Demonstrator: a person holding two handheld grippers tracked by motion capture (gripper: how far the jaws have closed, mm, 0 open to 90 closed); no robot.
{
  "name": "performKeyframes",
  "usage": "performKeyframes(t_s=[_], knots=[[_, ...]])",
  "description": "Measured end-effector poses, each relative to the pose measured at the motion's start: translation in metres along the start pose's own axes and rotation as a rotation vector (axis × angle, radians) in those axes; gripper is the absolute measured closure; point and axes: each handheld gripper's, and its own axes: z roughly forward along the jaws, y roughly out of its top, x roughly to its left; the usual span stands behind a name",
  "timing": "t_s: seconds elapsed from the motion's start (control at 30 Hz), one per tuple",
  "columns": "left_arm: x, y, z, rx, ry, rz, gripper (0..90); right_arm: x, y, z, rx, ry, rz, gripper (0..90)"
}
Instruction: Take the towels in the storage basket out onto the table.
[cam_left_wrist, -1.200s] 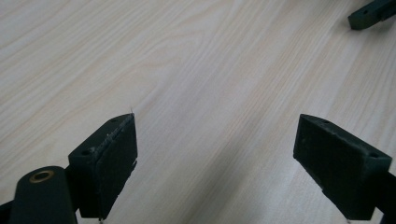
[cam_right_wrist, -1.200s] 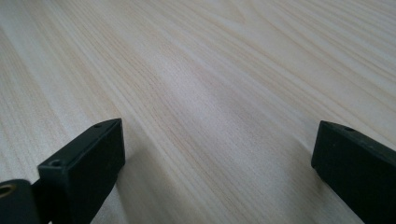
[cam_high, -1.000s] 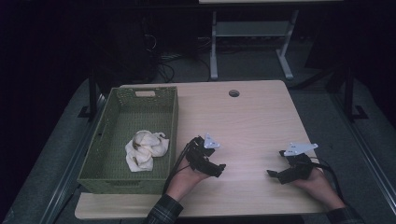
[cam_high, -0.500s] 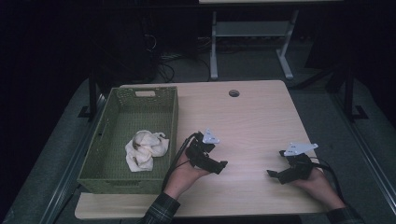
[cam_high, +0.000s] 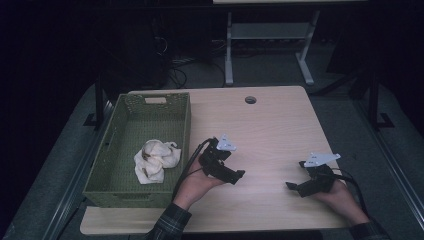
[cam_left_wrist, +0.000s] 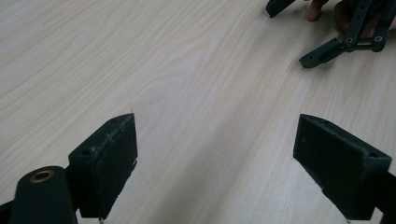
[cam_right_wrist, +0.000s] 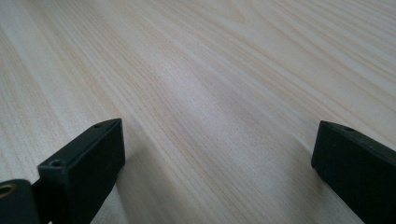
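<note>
A crumpled white cloth (cam_high: 155, 159) lies inside a green plastic basket (cam_high: 112, 189) on the left part of the wooden table (cam_high: 270, 125). My left gripper (cam_high: 232, 170) rests low over the table just right of the basket, its jaws pointing right. In the left gripper view that gripper (cam_left_wrist: 217, 135) is open, with only bare wood between its pads (cam_left_wrist: 116, 154). My right gripper (cam_high: 296, 175) sits near the front right, jaws pointing left toward the other. The right gripper (cam_right_wrist: 219, 135) is wide open over bare wood.
A round cable hole (cam_high: 250, 100) sits near the table's far edge. The other gripper (cam_left_wrist: 343, 42) and a fingertip show at the top right of the left gripper view. Beyond the table stand a white desk frame (cam_high: 270, 35) and floor cables.
The left gripper has shifted and turned very slightly over the table. The right gripper, cloth and basket have not moved.
</note>
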Motion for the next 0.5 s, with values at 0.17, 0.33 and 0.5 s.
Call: performKeyframes(t_s=[0.17, 0.33, 0.5], knots=[[0.005, 0.005, -0.007, -0.01, 0.002, -0.006, 13.1, 0.0, 0.0, 0.0, 0.0, 0.0, 0.0, 2.4], [0.009, 0.007, -0.012, -0.013, 0.004, -0.012, 13.0, 0.0, 0.0, 0.0, 0.0, 0.0, 0.0, 2.4], [0.014, 0.01, -0.019, -0.002, -0.008, -0.003, 13.1, 0.0, 0.0, 0.0, 0.0, 0.0, 0.0, 2.4]])
